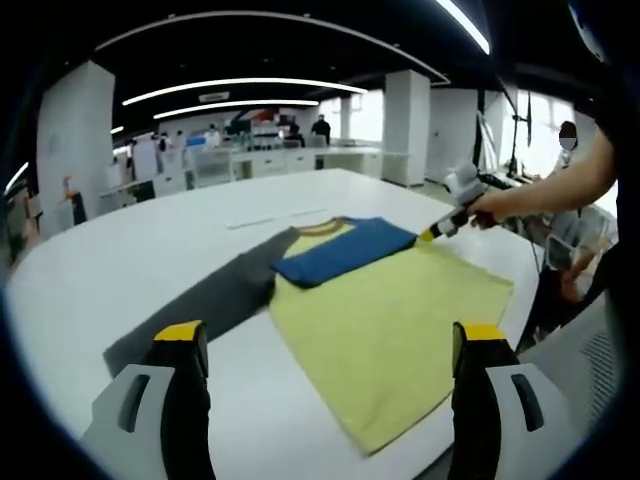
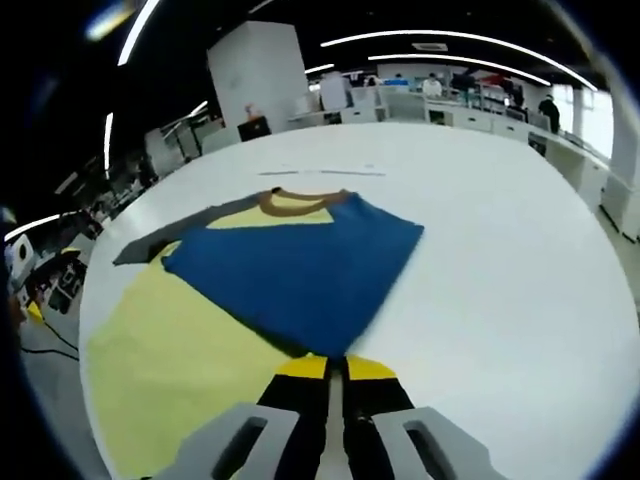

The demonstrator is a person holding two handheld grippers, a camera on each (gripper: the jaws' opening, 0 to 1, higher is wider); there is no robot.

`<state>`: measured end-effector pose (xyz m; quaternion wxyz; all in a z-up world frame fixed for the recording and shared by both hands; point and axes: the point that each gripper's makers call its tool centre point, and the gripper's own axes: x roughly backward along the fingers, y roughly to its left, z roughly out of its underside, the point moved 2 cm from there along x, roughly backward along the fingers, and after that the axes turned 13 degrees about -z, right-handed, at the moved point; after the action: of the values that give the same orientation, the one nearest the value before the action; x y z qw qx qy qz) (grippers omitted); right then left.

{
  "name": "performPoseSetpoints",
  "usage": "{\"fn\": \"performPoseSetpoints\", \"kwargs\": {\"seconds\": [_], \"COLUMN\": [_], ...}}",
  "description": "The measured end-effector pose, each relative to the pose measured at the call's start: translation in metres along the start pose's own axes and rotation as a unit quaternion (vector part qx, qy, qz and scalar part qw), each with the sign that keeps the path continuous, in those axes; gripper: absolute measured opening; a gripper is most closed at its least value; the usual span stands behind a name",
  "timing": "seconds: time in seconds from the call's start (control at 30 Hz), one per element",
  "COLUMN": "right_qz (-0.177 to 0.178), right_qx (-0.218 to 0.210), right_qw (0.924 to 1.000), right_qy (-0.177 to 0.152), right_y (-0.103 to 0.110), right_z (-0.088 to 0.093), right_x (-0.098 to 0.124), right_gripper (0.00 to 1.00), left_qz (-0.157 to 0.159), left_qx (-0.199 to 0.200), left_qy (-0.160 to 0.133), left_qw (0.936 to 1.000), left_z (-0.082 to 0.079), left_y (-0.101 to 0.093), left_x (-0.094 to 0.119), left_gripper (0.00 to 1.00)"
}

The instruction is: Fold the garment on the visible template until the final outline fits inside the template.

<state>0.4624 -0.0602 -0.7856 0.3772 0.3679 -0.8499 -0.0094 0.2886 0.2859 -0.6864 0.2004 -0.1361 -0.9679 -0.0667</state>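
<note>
right gripper (image 2: 336, 368) was clenched on the blue sleeve (image 2: 300, 265) just ahead, folding it over the yellow shirt (image 1: 390, 325); left gripper (image 1: 330, 345) hung released. best laid flat, edges aligned inward.

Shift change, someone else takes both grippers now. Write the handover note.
Left gripper: open, holding nothing, above the shirt's yellow body.
Right gripper: shut on the blue sleeve, at its edge.
Shirt: lies flat on the white table; blue sleeve folded across the chest, grey sleeve spread out to the side.
Done: blue sleeve folded in.
Left: release the blue sleeve, fold the grey sleeve in, then fold the body. I can't make out the template outline, so check the fit.
</note>
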Motion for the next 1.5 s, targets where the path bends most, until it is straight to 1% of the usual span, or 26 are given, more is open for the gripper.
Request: {"fn": "performPoseSetpoints", "kwargs": {"seconds": [0.23,0.5,0.57,0.67,0.77,0.9,1.13,1.23,1.27,1.3,1.33,1.37,1.4,1.5], "right_qz": [0.014,0.029,0.033,0.042,0.045,0.056,0.052,0.039,0.032,0.029,0.024,0.015,0.009,-0.003], "right_qx": [0.023,0.062,0.078,0.115,0.124,0.156,0.135,0.097,0.080,0.053,0.043,0.034,0.026,0.017], "right_qw": [0.9995,0.9967,0.9950,0.9899,0.9885,0.9818,0.9860,0.9926,0.9950,0.9975,0.9984,0.9992,0.9995,0.9998], "right_qy": [0.018,0.044,0.052,0.071,0.074,0.092,0.083,0.061,0.051,0.037,0.029,0.017,0.012,-0.005], "right_y": [-0.005,-0.009,-0.010,-0.014,-0.015,-0.019,-0.024,-0.022,-0.021,-0.020,-0.019,-0.018,-0.016,-0.013], "right_z": [0.001,0.004,0.005,0.007,0.007,0.009,0.010,0.009,0.008,0.007,0.007,0.005,0.005,0.005], "right_x": [0.006,0.010,0.011,0.014,0.016,0.019,0.023,0.023,0.024,0.026,0.027,0.030,0.031,0.039], "right_gripper": [0.00,0.00,0.00,0.00,0.00,0.00,0.00,0.00,0.00,0.00,0.00,0.02,0.05,0.21], "left_qz": [0.000,-0.004,-0.007,-0.009,-0.011,-0.015,-0.019,-0.022,-0.023,-0.024,-0.024,-0.026,-0.027,-0.029], "left_qx": [-0.001,-0.002,-0.003,-0.004,-0.004,-0.004,-0.004,-0.003,-0.003,-0.002,-0.001,-0.001,-0.001,0.003], "left_qy": [0.002,0.003,0.004,0.004,0.005,0.006,0.007,0.006,0.006,0.006,0.006,0.007,0.007,0.008], "left_qw": [1.0000,1.0000,1.0000,0.9999,0.9999,0.9999,0.9998,0.9997,0.9997,0.9997,0.9997,0.9996,0.9996,0.9995], "left_z": [0.002,0.003,0.004,0.004,0.005,0.005,0.004,0.002,0.001,0.001,0.001,0.001,0.001,0.000], "left_y": [0.002,0.004,0.006,0.007,0.007,0.009,0.012,0.012,0.012,0.013,0.014,0.015,0.016,0.020], "left_x": [-0.001,-0.002,-0.002,-0.001,-0.001,-0.001,-0.001,0.000,0.000,0.000,0.000,0.000,0.000,0.000], "left_gripper": [0.98,0.98,0.98,0.98,0.98,0.98,0.98,0.98,0.98,0.98,0.99,0.99,0.99,0.99]}}
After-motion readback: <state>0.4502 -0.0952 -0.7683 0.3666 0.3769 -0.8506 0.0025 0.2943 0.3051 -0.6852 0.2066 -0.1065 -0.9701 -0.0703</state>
